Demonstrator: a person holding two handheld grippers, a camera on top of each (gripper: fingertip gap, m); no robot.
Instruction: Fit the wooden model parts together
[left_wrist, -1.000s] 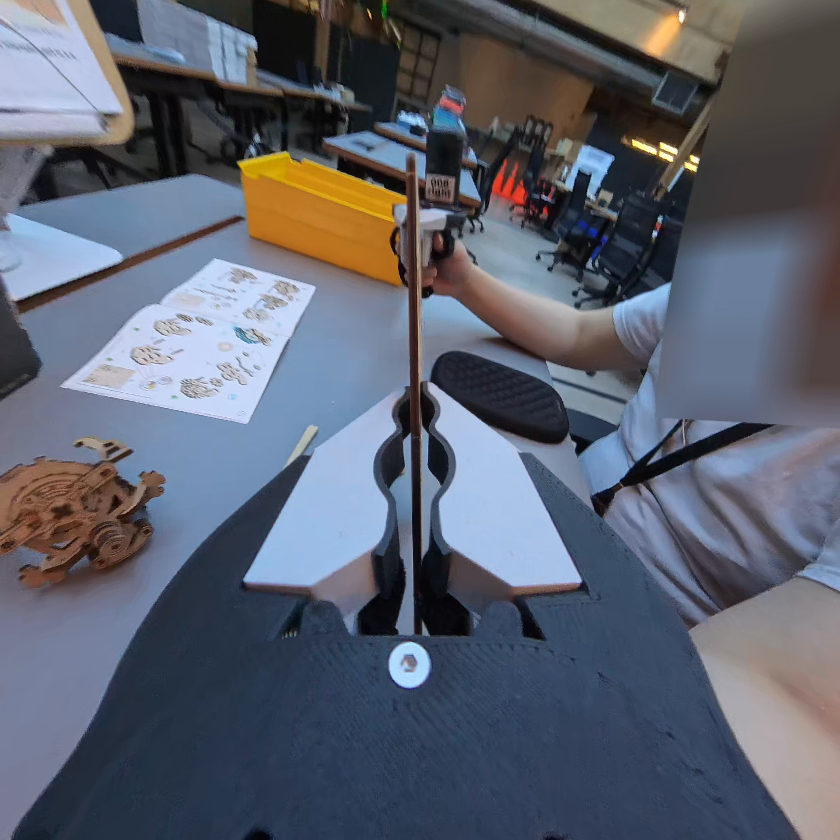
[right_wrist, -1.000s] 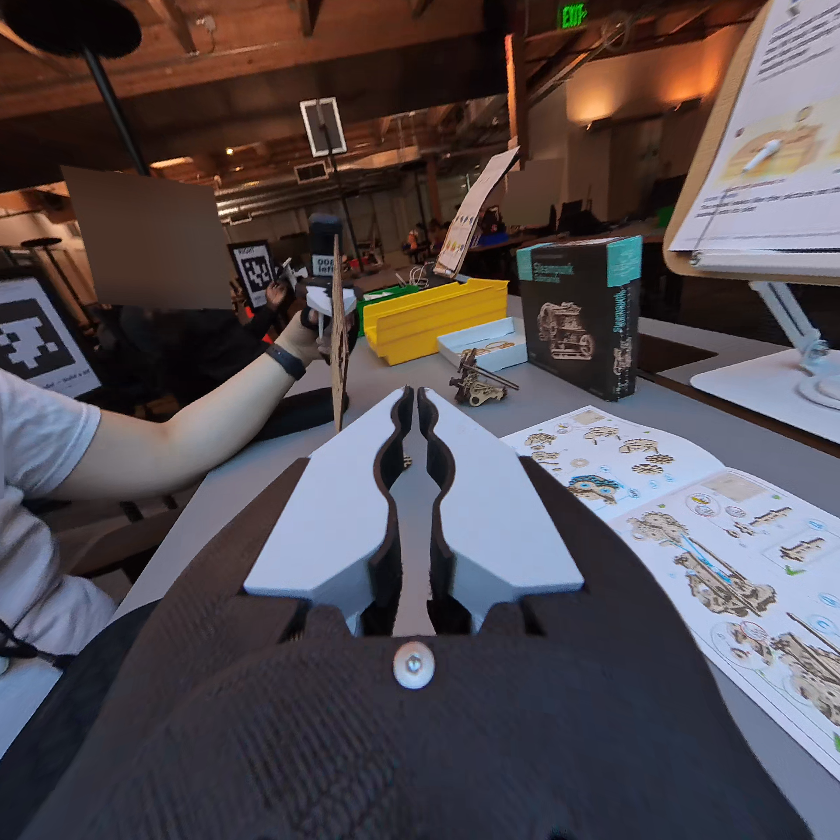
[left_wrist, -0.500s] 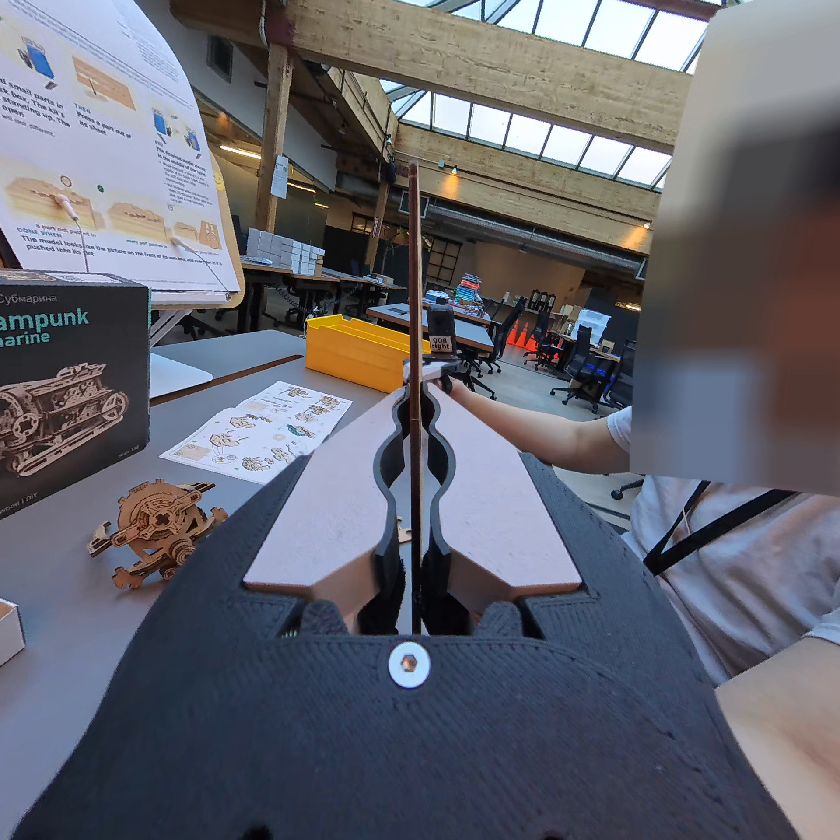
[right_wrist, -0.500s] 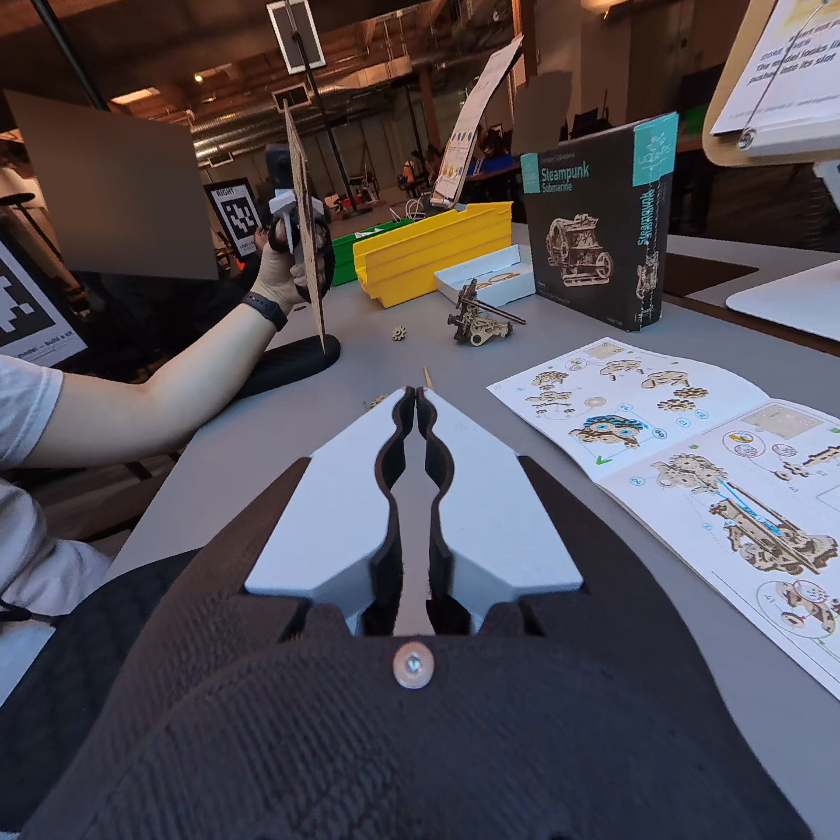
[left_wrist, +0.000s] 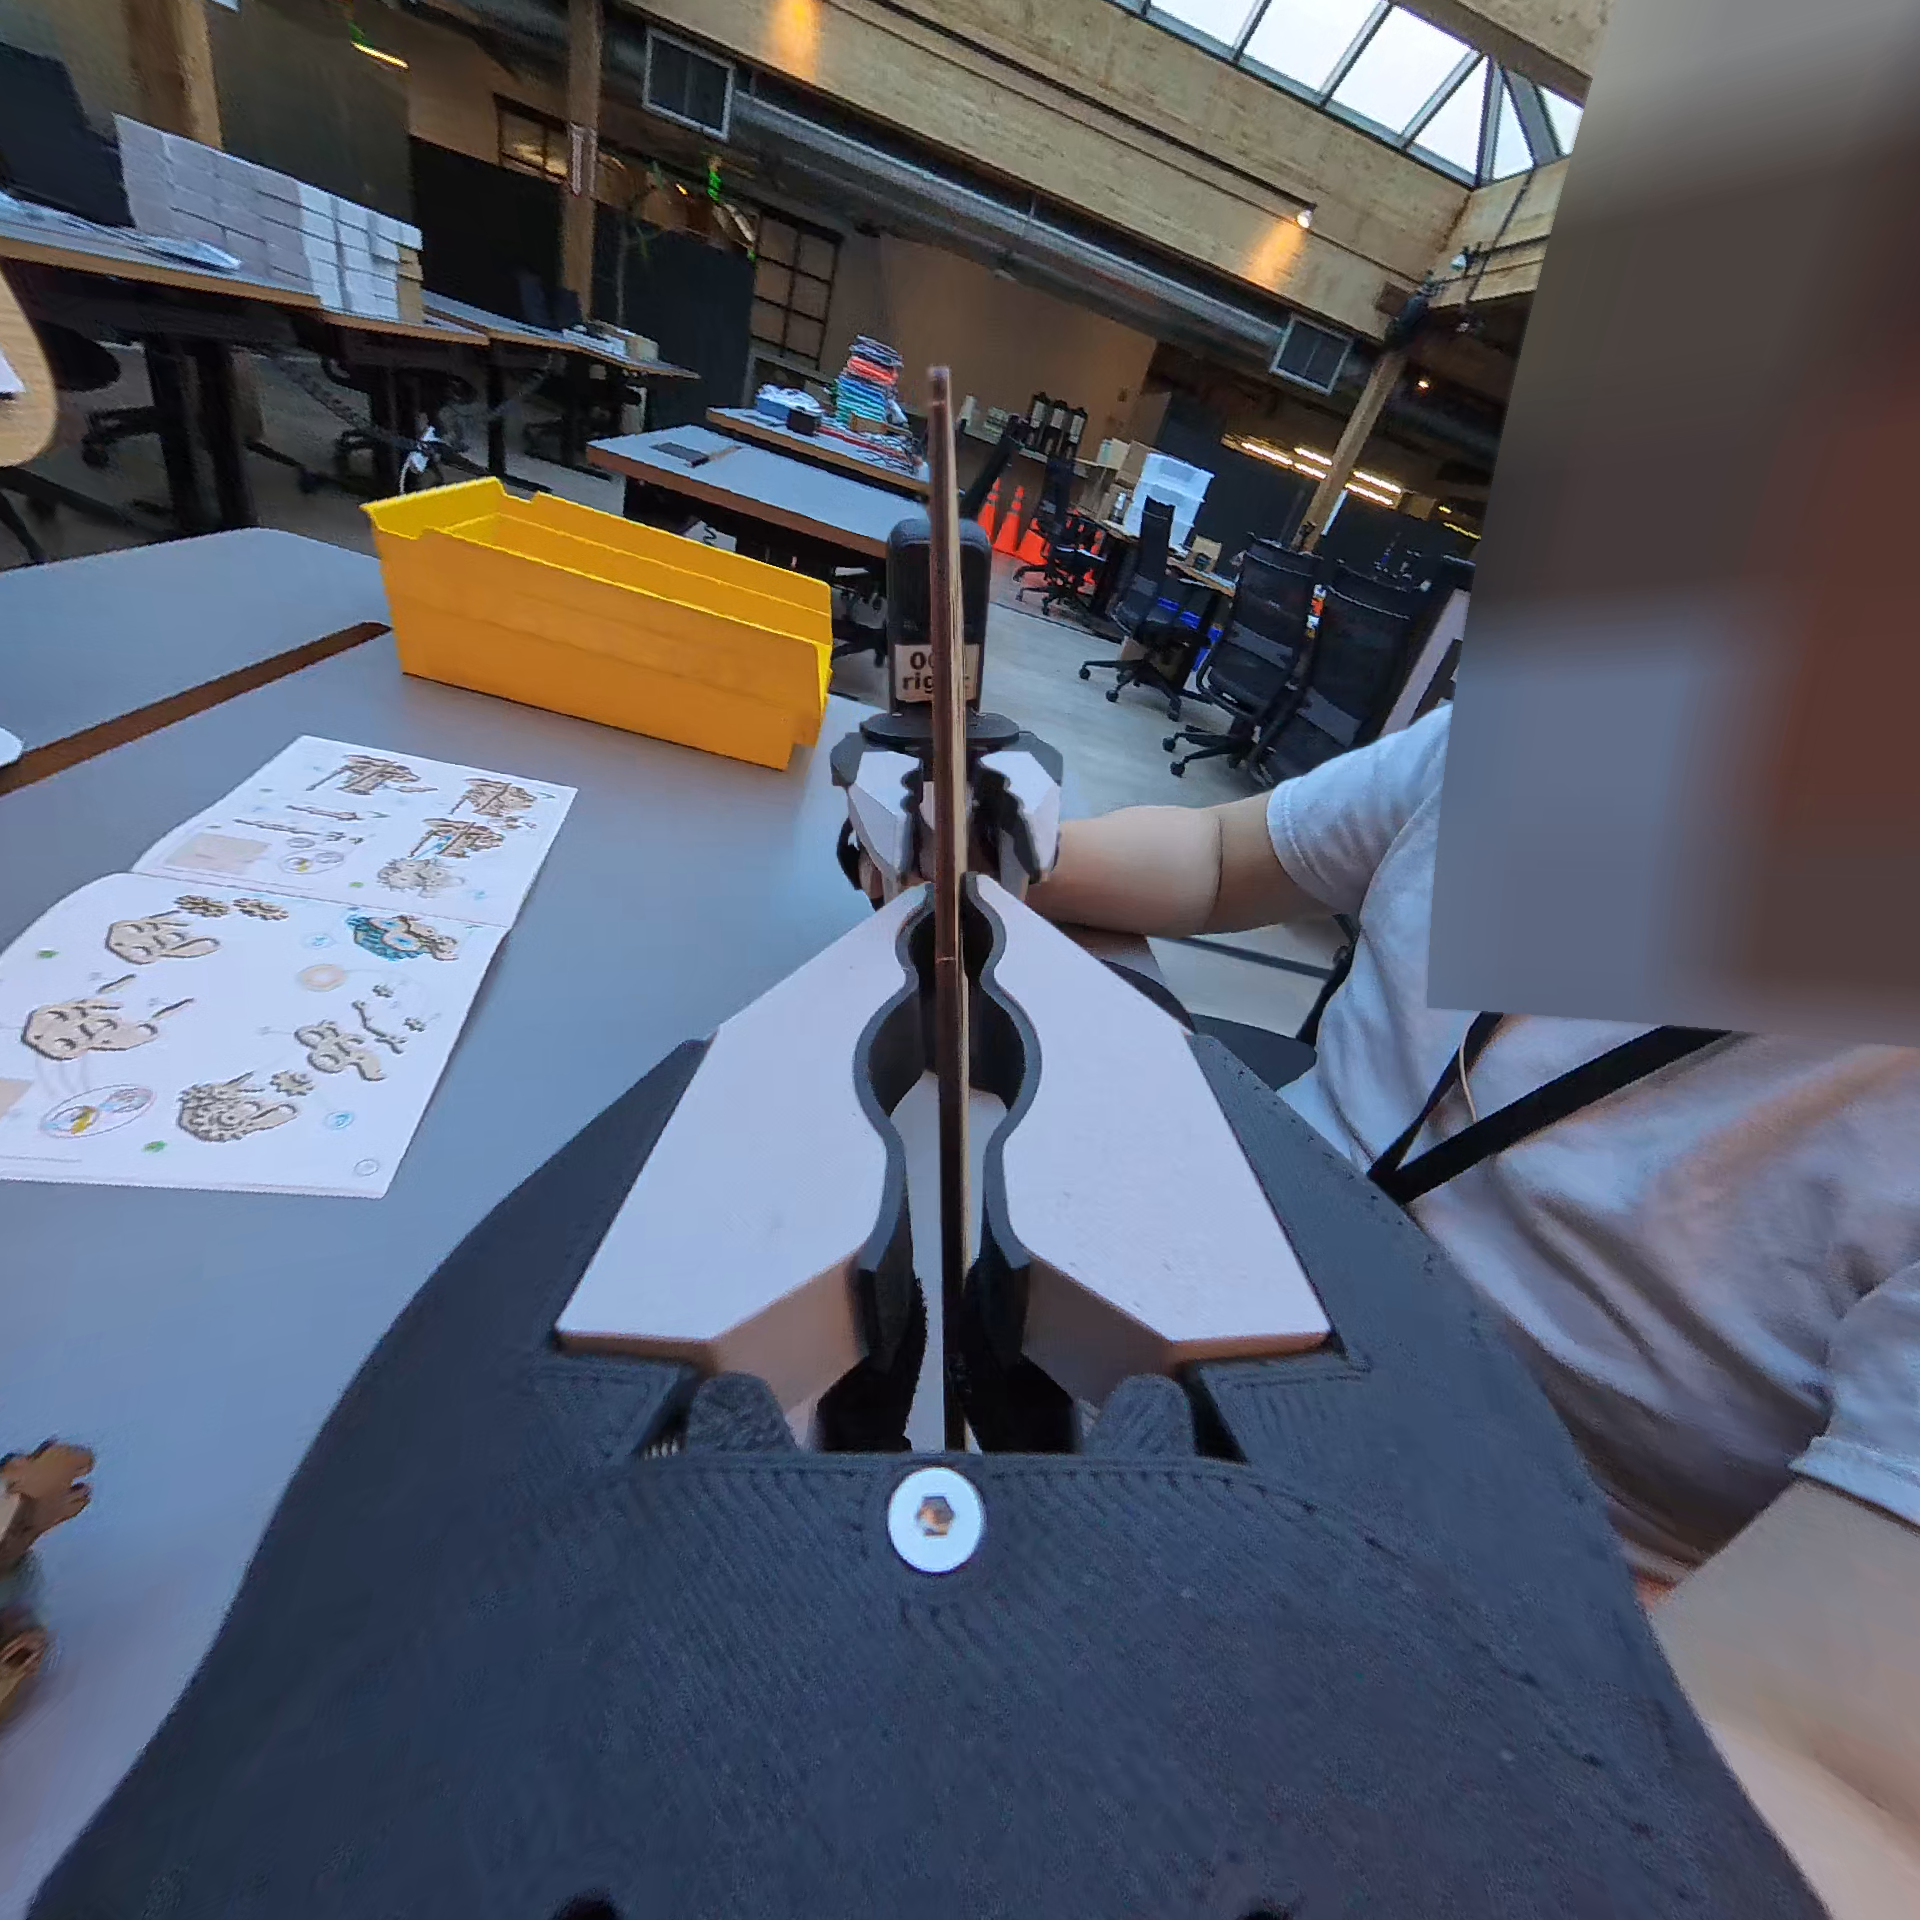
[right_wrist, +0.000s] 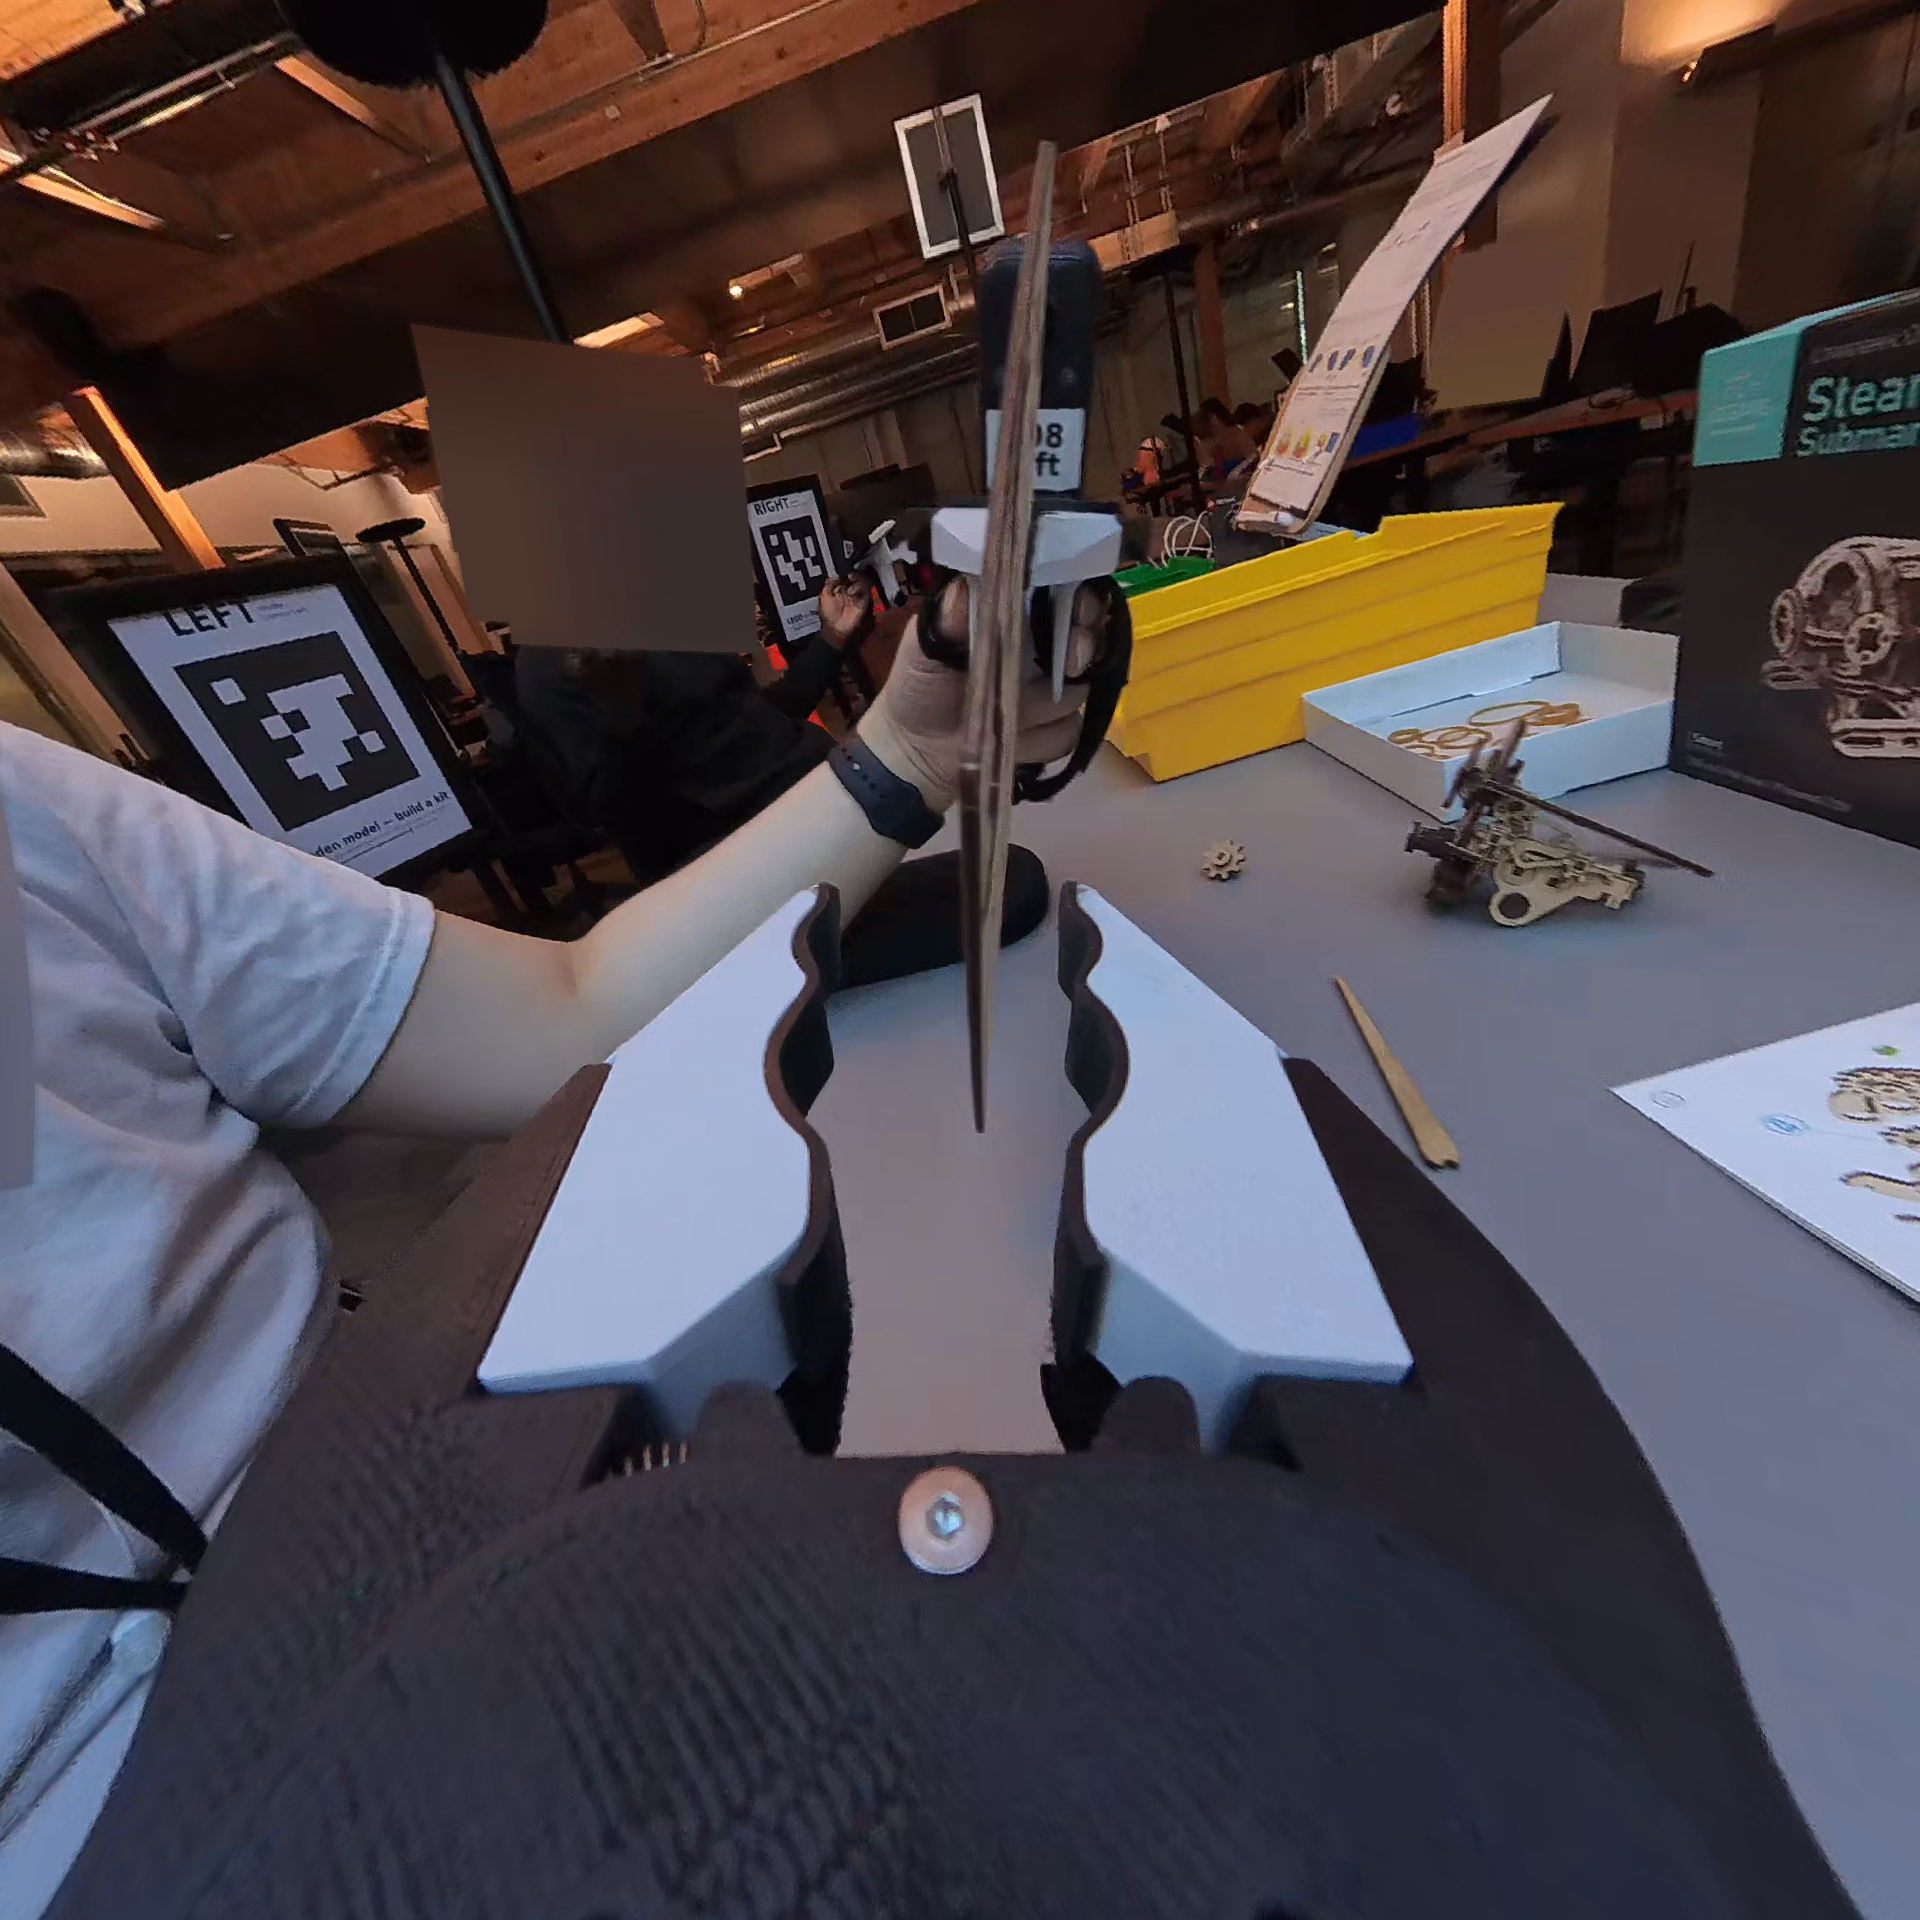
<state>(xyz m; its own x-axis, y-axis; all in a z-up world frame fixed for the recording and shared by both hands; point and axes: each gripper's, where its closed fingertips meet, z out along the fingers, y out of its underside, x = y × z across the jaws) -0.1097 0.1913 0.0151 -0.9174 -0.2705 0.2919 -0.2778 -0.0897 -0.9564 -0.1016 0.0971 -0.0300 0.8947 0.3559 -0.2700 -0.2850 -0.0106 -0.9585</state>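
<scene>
My left gripper (left_wrist: 951, 904) is shut on a thin wooden sheet (left_wrist: 943, 623), seen edge-on and standing upright between its fingers. In the right wrist view the same sheet (right_wrist: 1003, 582) hangs from the left gripper (right_wrist: 1023, 582), raised above the grey table (right_wrist: 1558, 1299). My right gripper (right_wrist: 948, 899) is open and empty. The sheet's lower corner dips between its two fingers without touching either. The right gripper (left_wrist: 948, 831) also shows in the left wrist view just beyond the sheet, facing me with a finger on each side of it.
A part-built wooden model (right_wrist: 1507, 852), a small gear (right_wrist: 1223, 859) and a wooden stick (right_wrist: 1392, 1070) lie on the table to the right. Behind them are a white tray (right_wrist: 1621, 665), a yellow bin (right_wrist: 1330, 623) and a black box (right_wrist: 1808, 582). An open booklet (left_wrist: 260, 966) lies left. Spacing between my two grippers at the tips: around 12 cm. It is some 20 cm from my left tips to the part-built wooden model (right_wrist: 1507, 852).
My right gripper has opened and closed in on the sheet, so the sheet's lower edge now sits between its fingers. My left gripper tilted down, still holding the sheet.
</scene>
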